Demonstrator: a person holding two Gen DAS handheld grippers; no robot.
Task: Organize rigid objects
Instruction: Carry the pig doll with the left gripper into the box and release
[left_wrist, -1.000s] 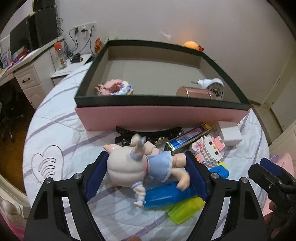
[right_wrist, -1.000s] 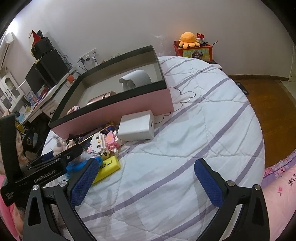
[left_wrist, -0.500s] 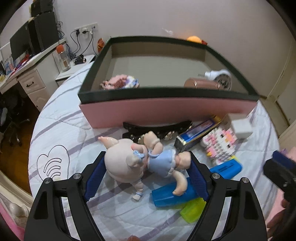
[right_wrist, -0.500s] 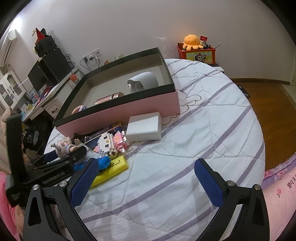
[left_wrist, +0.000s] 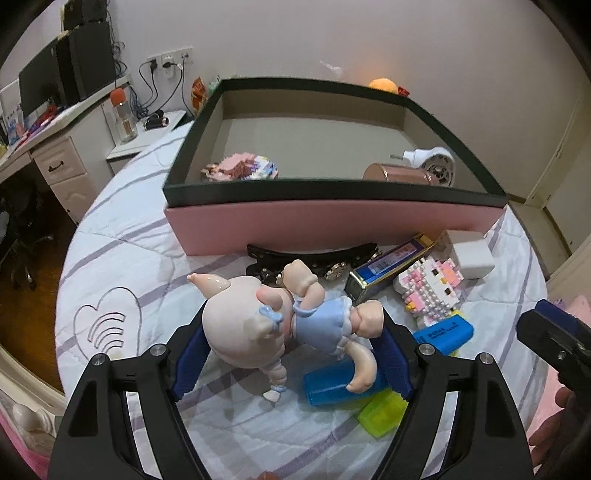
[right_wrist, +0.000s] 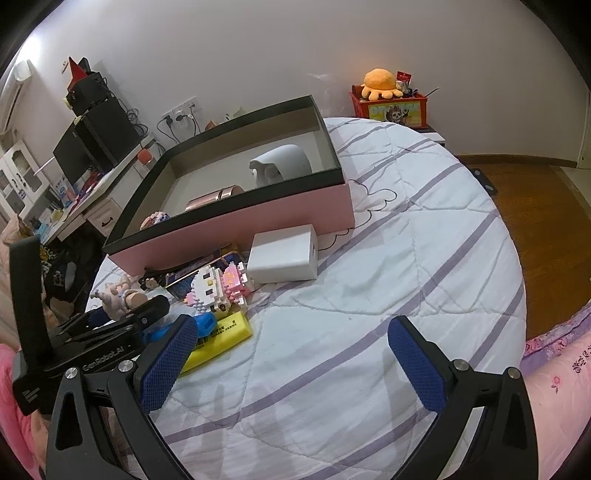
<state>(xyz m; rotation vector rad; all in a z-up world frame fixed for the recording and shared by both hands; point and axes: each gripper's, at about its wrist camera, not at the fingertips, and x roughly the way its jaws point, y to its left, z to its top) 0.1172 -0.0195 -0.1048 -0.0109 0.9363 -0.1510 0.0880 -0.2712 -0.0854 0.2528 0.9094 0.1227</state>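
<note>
My left gripper (left_wrist: 291, 354) is shut on a pig doll in a blue dress (left_wrist: 280, 314), held sideways above the bed, short of the pink box with a dark rim (left_wrist: 332, 221). The doll also shows in the right wrist view (right_wrist: 118, 295). Inside the box lie a block figure (left_wrist: 240, 168), a copper cylinder (left_wrist: 395, 171) and a white hair dryer (left_wrist: 432, 166). My right gripper (right_wrist: 291, 354) is open and empty over bare bedspread, right of the pile.
On the bed before the box lie a black hair clip (left_wrist: 314, 254), a blue-gold tin (left_wrist: 391, 266), a pink-white block cat (left_wrist: 428, 291), a white charger cube (right_wrist: 284, 254), blue cases (left_wrist: 443, 334) and a yellow case (right_wrist: 221, 336). A desk (left_wrist: 55, 147) stands left.
My left gripper has lifted the doll higher and turned it, with the box now seen from further above. The right gripper has shifted slightly and stays open.
</note>
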